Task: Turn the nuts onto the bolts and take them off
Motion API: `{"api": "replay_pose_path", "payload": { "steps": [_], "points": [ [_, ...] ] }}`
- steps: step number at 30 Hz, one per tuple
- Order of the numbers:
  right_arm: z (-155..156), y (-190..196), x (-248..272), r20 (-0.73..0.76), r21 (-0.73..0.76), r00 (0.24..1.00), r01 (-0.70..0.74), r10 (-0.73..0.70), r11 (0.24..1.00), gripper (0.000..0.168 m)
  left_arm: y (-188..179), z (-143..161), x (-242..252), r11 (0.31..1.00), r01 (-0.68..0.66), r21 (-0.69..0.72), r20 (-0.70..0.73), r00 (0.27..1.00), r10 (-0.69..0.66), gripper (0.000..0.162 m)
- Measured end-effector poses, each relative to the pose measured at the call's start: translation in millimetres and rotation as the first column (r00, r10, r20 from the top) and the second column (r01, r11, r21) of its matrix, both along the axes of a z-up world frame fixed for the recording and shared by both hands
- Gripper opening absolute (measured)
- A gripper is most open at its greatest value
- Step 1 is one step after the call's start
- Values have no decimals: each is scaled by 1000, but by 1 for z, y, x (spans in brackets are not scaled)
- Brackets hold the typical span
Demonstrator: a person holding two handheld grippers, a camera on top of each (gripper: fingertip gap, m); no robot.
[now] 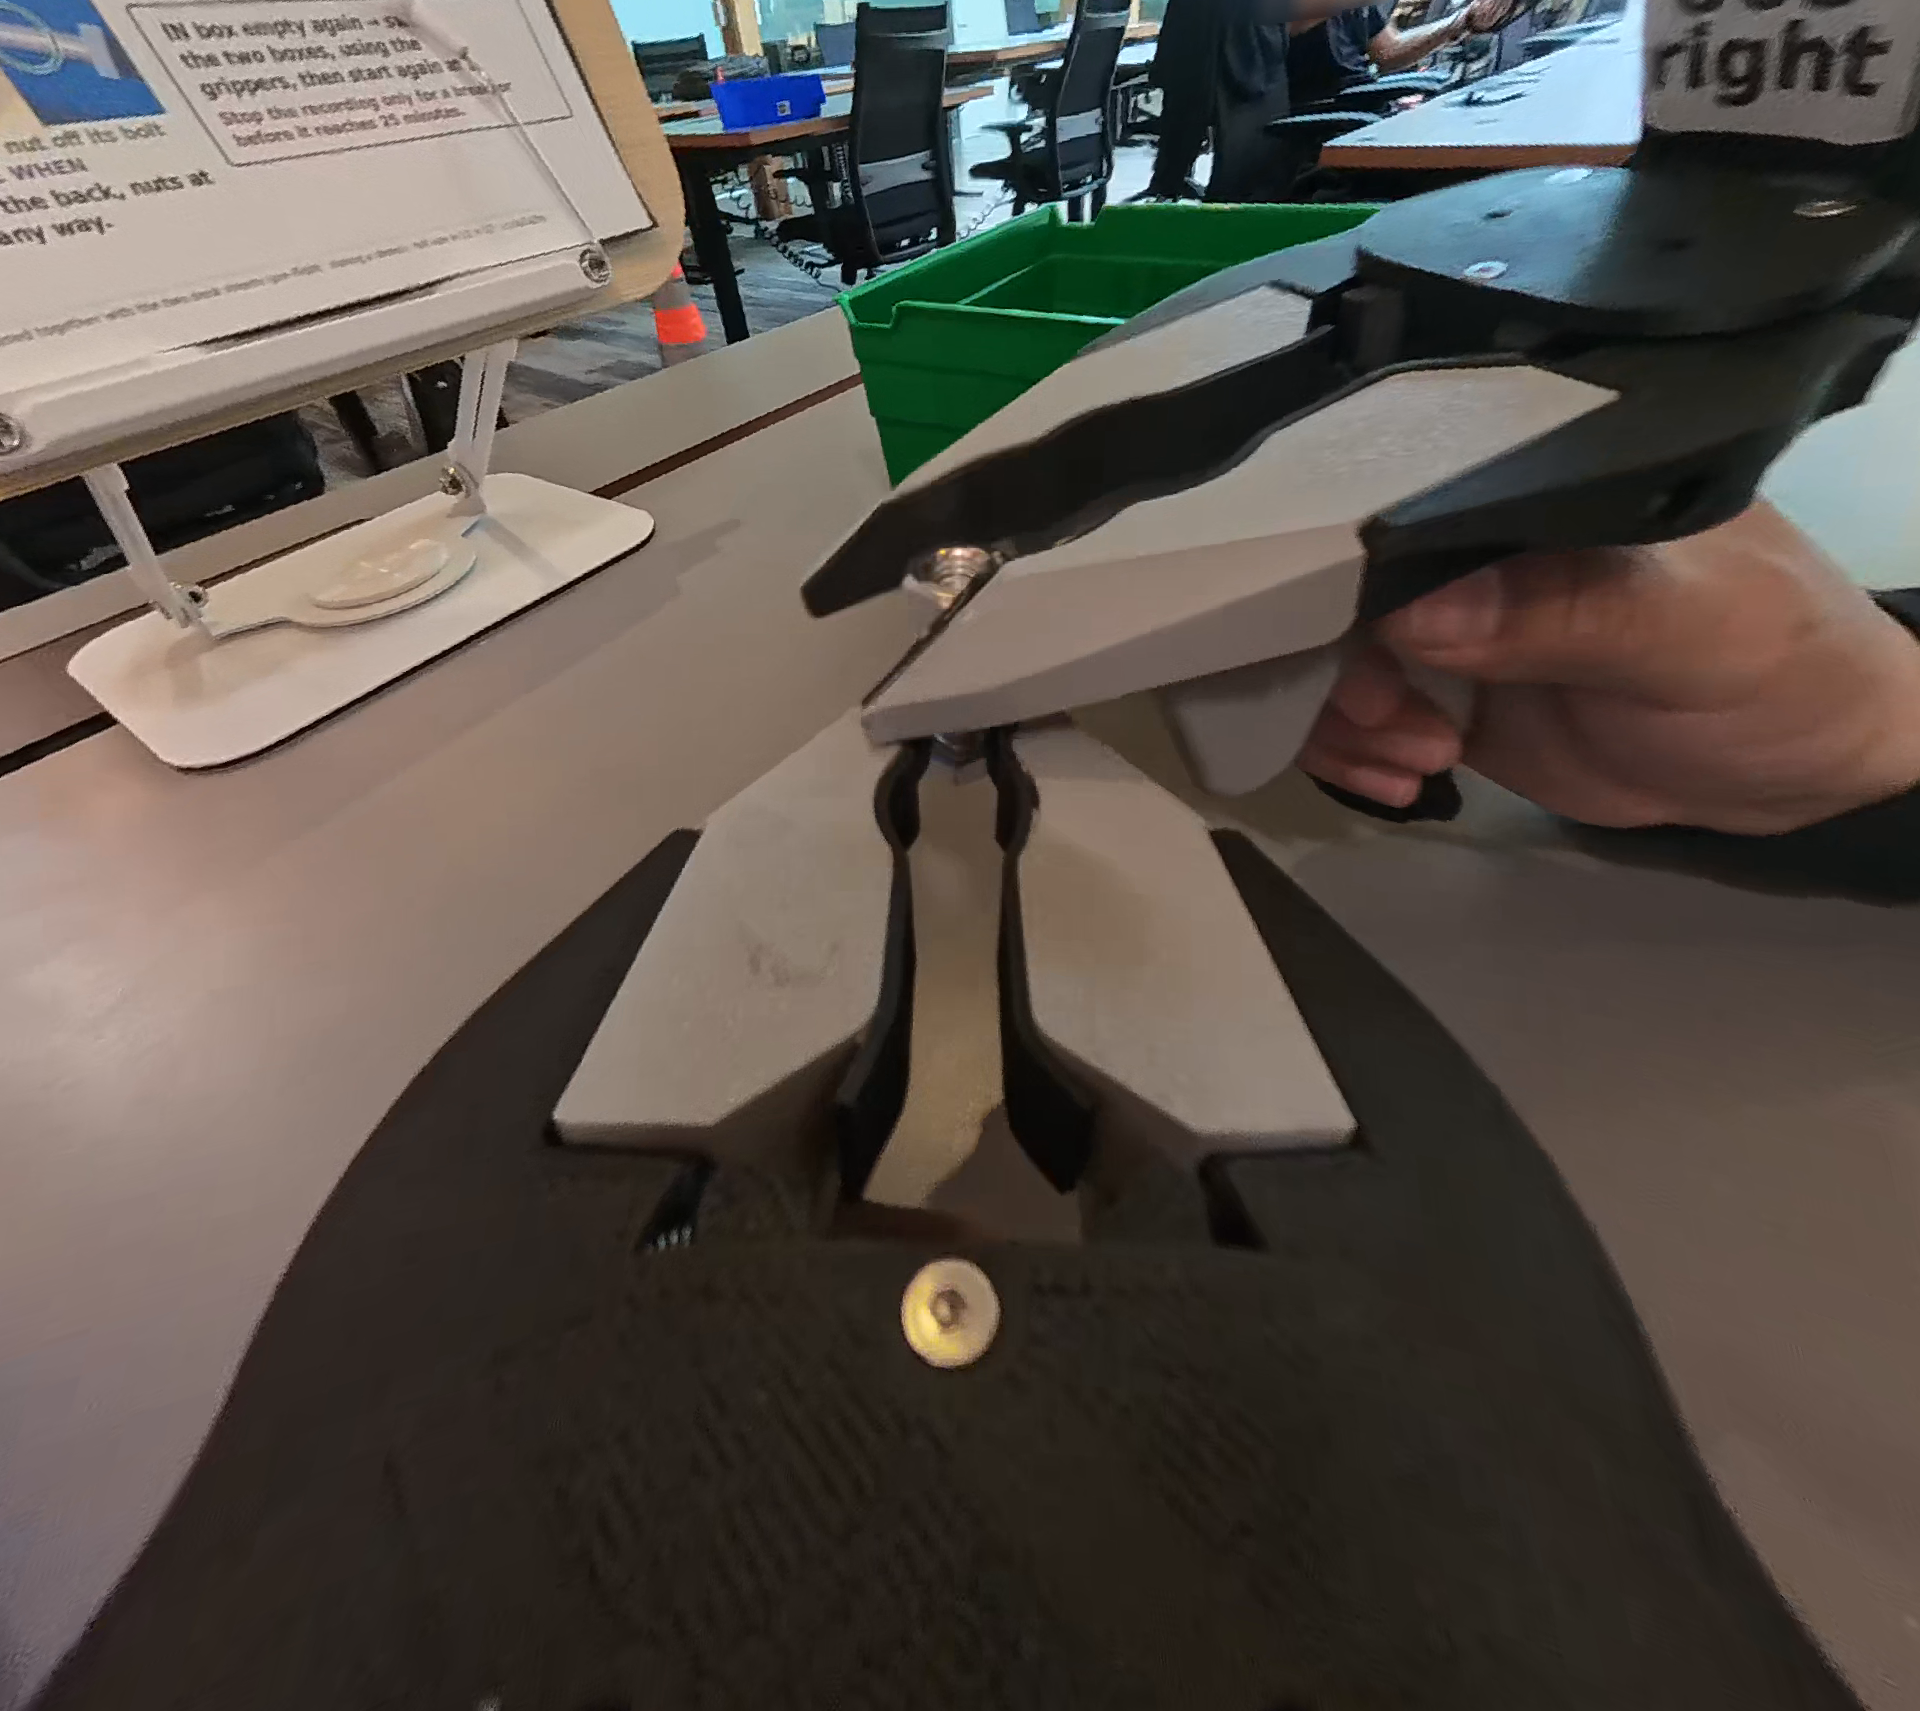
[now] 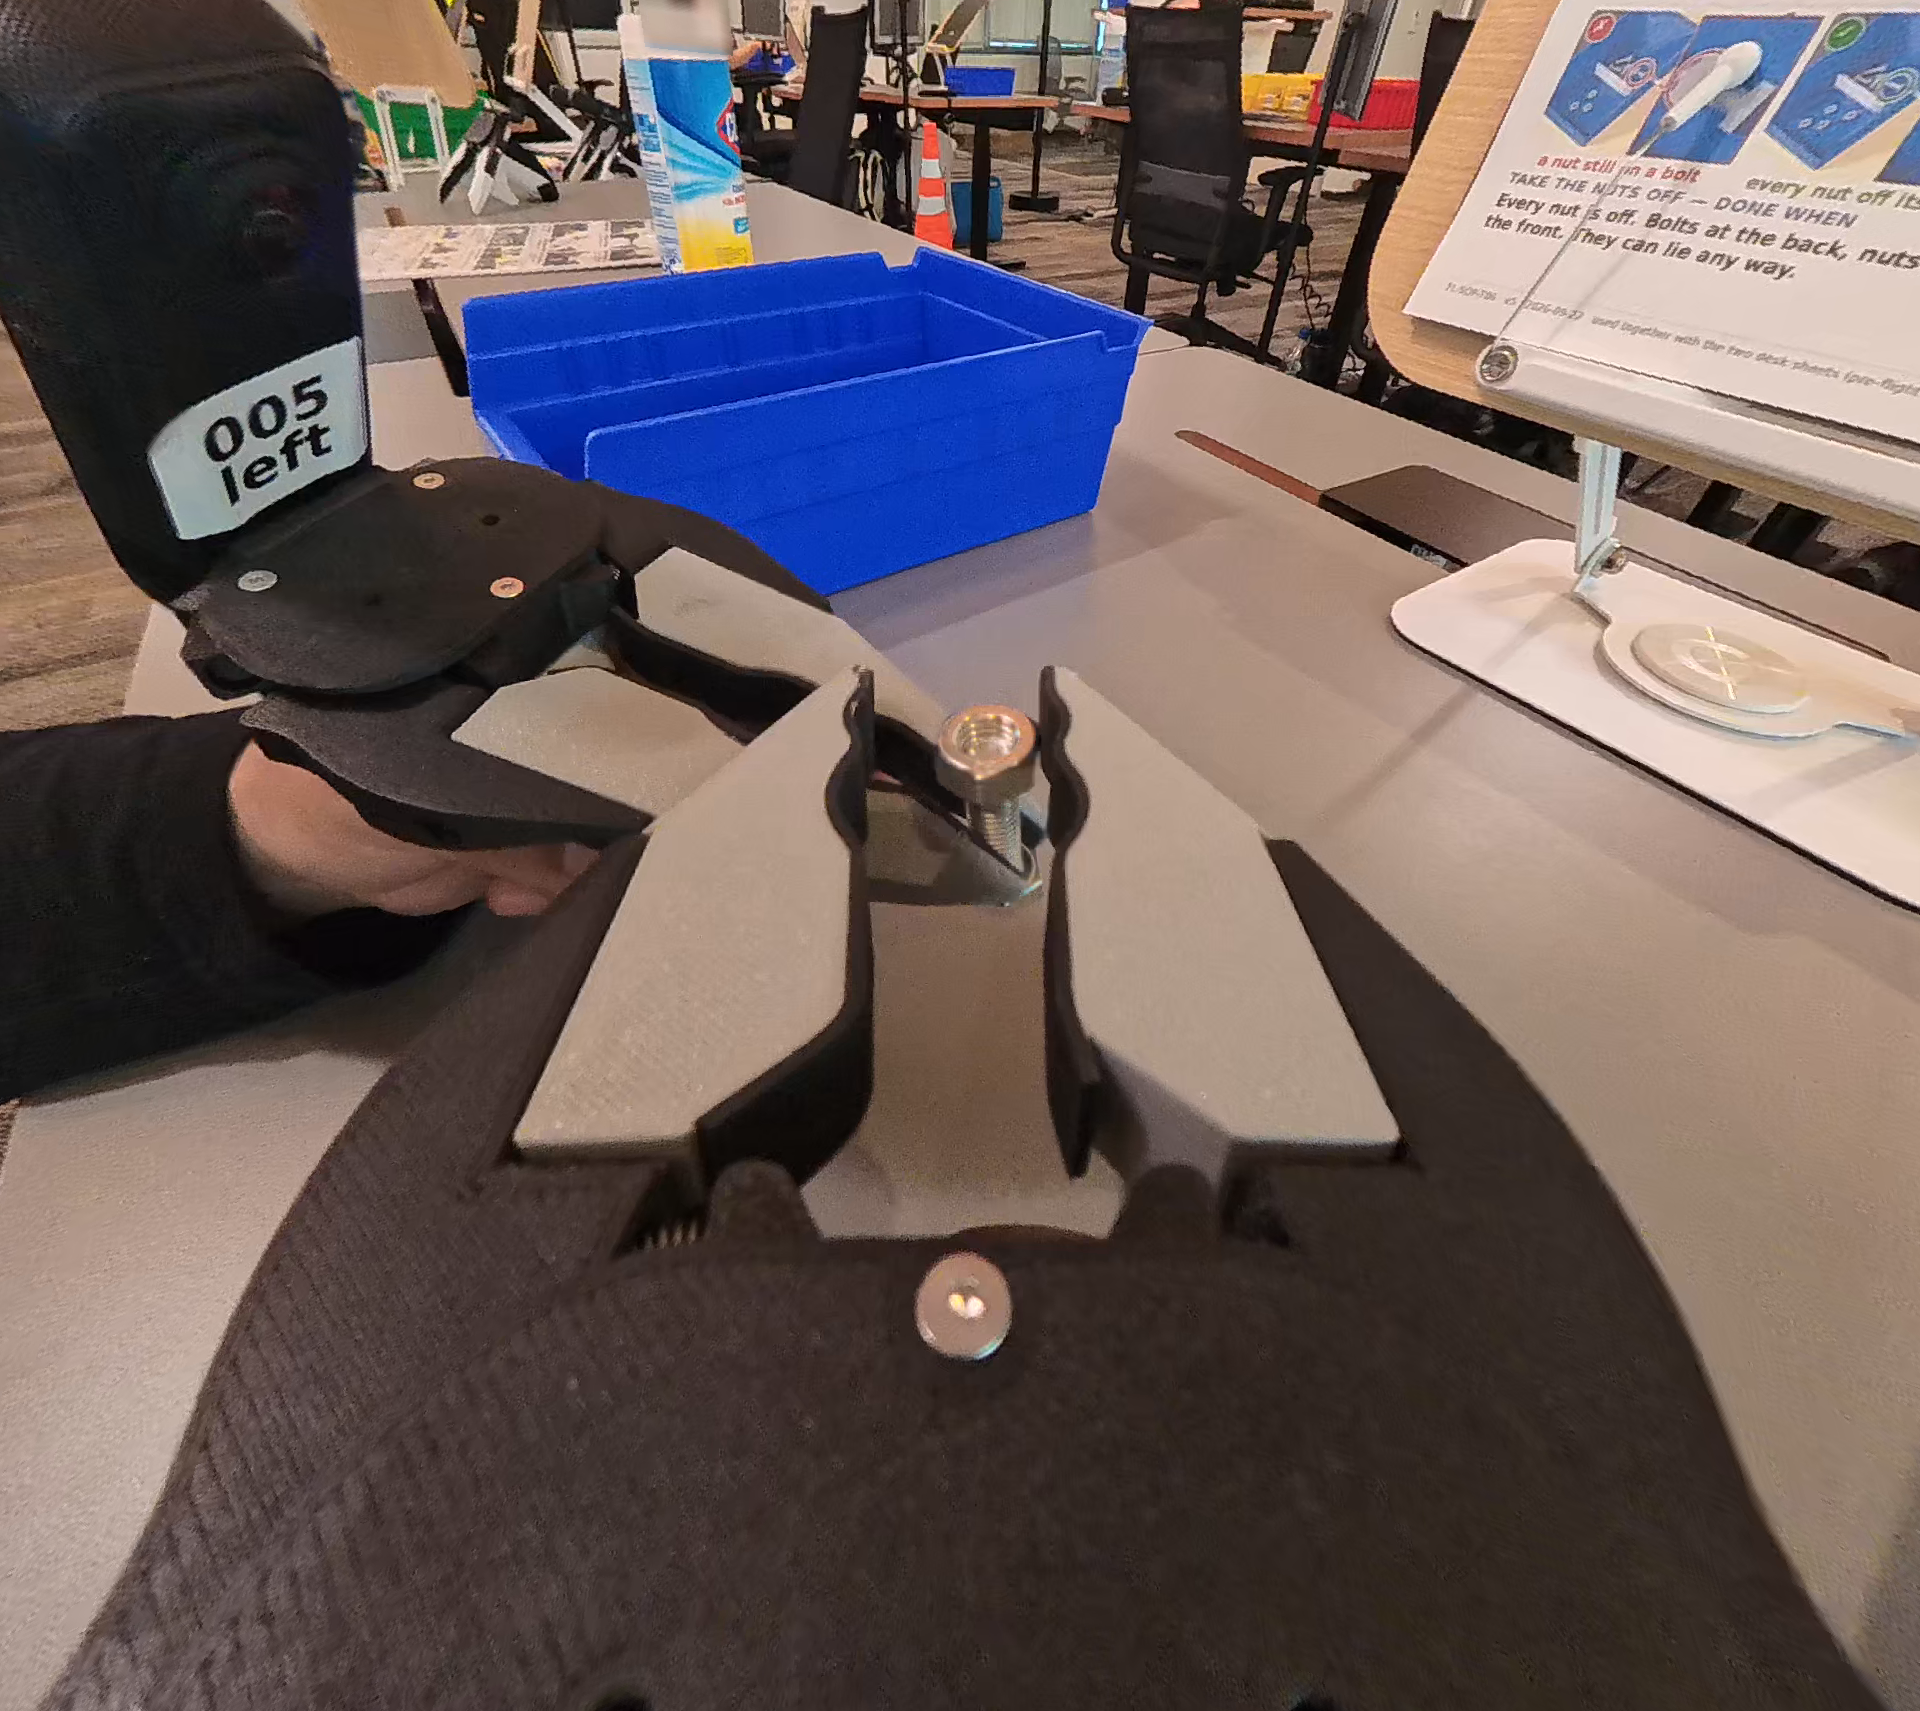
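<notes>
Left tongs (image 2: 1023, 851) clamped on bolt (image 2: 992, 820) head, right tongs (image 2: 956, 757) apart around hex nut (image 2: 987, 745). Small slick steel, pinch the flats.

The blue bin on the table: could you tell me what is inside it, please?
Inside the blue bin only bare blue walls and a lengthwise divider show. Its floor is hidden behind the near wall, so any nuts or bolts lying there cannot be seen.

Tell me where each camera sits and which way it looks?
Left wrist view: on the left gripper, facing the green plastic bin; right gripper and right hand show.
Right wrist view: on the right gripper, facing the blue plastic bin; left gripper and left hand show.
Both show the silver threaded bolt and hexagonal metal nut.
</notes>
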State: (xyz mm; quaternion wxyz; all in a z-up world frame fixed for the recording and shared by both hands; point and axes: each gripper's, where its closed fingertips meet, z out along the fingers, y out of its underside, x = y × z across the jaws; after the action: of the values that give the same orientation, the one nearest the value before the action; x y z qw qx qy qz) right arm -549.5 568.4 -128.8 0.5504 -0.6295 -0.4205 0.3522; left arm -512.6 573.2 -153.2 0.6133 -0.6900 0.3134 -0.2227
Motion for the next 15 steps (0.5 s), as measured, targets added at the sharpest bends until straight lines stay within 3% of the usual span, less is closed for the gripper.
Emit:
{"api": "replay_pose_path", "payload": {
  "steps": [4,15],
  "points": [
    [4,-1,1,-24,-7,1000,-1,1,1000,16,-6,7,6,999,33,36,16,999,-33,7],
    [2,1,1,-14,-10,1000,6,-6,1000,17,-2,5,2,1000,9,26,13,1000,-9,7]
  ]
}}
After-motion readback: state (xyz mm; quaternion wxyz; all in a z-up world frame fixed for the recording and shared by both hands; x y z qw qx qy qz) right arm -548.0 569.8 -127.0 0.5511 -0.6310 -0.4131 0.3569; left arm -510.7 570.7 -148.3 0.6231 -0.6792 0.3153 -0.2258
